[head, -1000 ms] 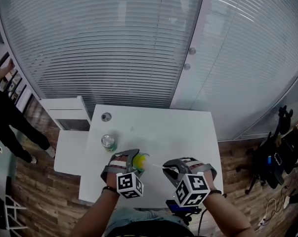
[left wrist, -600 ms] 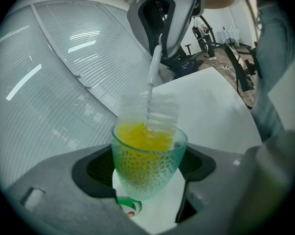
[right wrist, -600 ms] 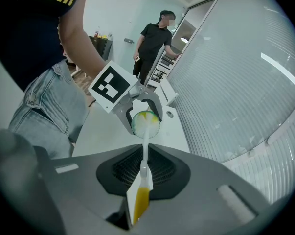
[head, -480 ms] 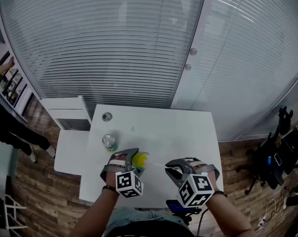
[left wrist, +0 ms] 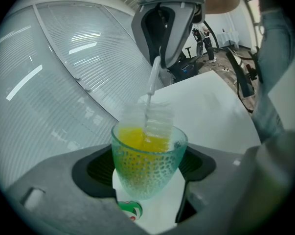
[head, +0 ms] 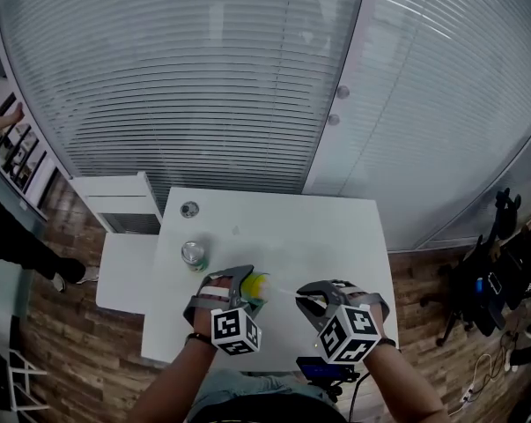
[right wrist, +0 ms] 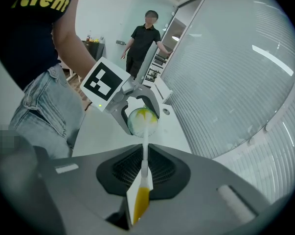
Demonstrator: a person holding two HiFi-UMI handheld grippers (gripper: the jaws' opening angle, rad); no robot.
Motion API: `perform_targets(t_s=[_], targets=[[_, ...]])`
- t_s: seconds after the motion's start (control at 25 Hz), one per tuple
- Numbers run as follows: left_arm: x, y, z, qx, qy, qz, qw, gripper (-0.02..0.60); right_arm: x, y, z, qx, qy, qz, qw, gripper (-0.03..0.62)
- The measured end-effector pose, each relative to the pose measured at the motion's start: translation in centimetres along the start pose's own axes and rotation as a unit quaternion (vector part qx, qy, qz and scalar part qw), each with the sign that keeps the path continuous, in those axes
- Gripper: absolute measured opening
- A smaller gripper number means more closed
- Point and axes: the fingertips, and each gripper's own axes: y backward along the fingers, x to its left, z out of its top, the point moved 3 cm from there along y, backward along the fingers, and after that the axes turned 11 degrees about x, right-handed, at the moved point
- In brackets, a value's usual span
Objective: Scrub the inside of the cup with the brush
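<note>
White sq. table point(head: 318, 227). On it: green can point(head: 193, 255) w/ silver top, upright nr left edge; small round silver thing point(head: 189, 208) at back-left corner, apart from can.

The white table point(head: 335, 236) lies bare across its middle, far edge and right side, open to passage. A drink can point(head: 193, 254) stands just beyond the left gripper point(head: 247, 285), near the left edge. A small round object point(head: 189, 208) sits by the far-left corner. The brush point(left wrist: 157, 119) runs from the right gripper point(head: 307, 300) into the cup point(head: 254, 284), barring the gap between them. A glass wall with blinds point(head: 203, 86) closes the far side.
</note>
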Motion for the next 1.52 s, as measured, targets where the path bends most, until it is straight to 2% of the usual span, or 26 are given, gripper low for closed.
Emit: perform_targets(t_s=[0.6,1.04,1.32,1.52], targets=[[1.7,-0.1,-0.1,-0.004,-0.017,0.020,0.9996,0.388,-1.0,0.6,-1.3,-0.015,-0.043,0.007,0.999,0.037],[1.4,-0.4,1.0,-0.007,-0.033,0.019,0.9993,0.388,-0.3,-0.6,-1.4,0.018,-0.014,0.003,1.000,0.037],[1.3,-0.7,0.7,-0.002,-0.033,0.015,0.9994,0.388,-0.2,-1.1,-1.2,0.018,-0.004,0.010,1.000,0.037],[1.2,-0.8,0.3,0.002,-0.033,0.014,0.9994,0.388,0.1,0.0,-1.1,0.013,0.026,0.016,0.999,0.037]])
